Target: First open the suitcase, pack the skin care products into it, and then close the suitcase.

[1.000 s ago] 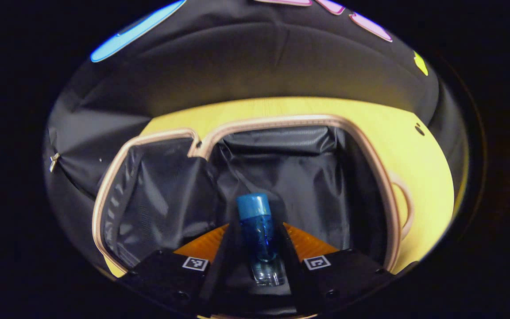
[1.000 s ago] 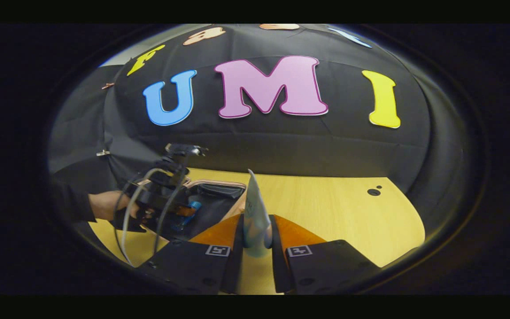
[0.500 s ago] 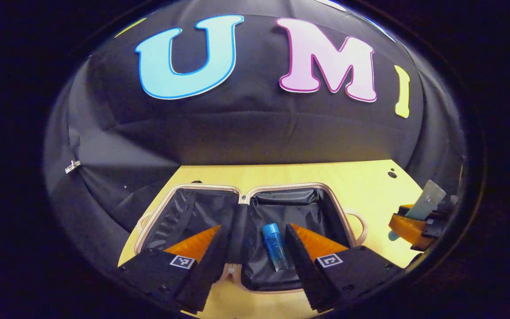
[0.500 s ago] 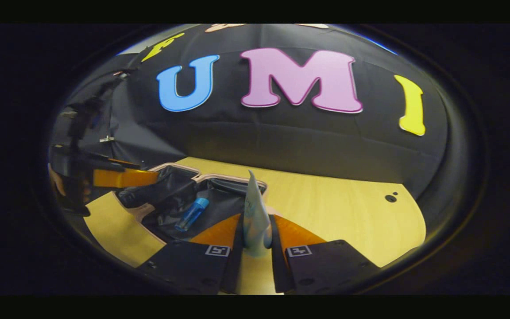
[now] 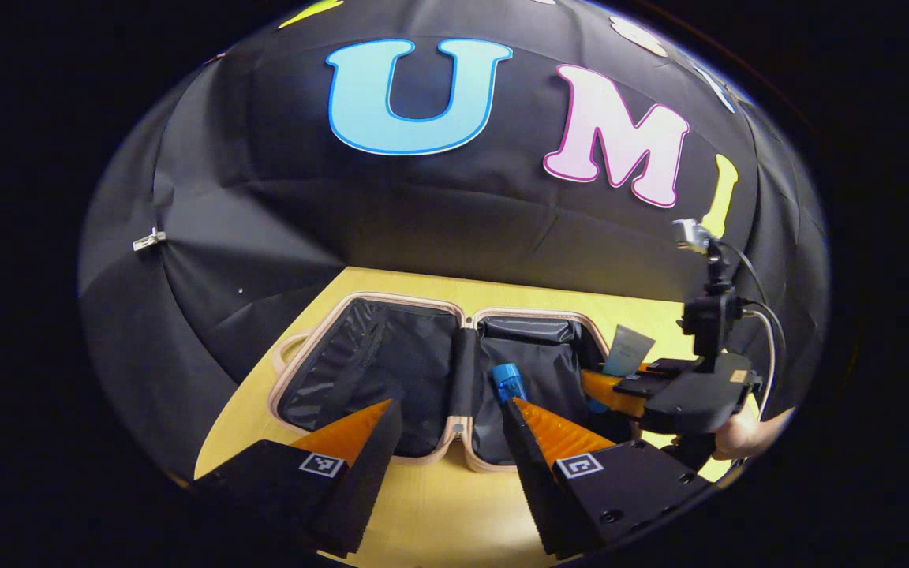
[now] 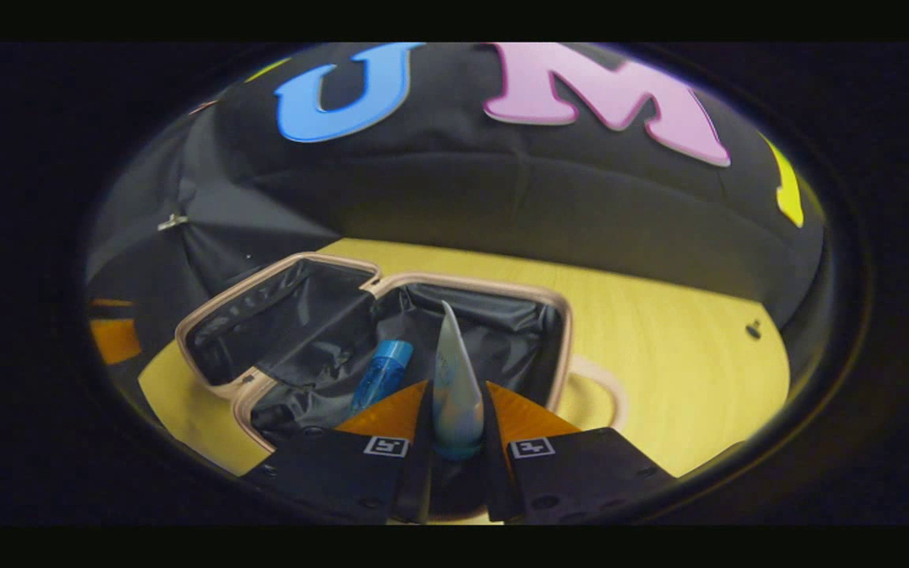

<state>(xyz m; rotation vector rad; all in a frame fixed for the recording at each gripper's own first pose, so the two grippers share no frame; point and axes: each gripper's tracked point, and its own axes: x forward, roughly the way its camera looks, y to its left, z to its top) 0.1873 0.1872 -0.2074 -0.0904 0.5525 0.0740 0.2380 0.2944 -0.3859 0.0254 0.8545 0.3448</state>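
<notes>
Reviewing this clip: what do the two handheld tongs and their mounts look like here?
Each of the tongs has black blocky finger bodies, each carrying a small square black-and-white marker. In the left gripper view, the right tongs show a black housing, a short mast topped by a small silver module, and grey cables looping down. A hand grips them.

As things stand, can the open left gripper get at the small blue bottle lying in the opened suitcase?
Probably yes. The left gripper is open, and the small blue bottle lies uncovered in the suitcase just ahead. The right gripper, holding the pale tube, crowds that half.
</notes>
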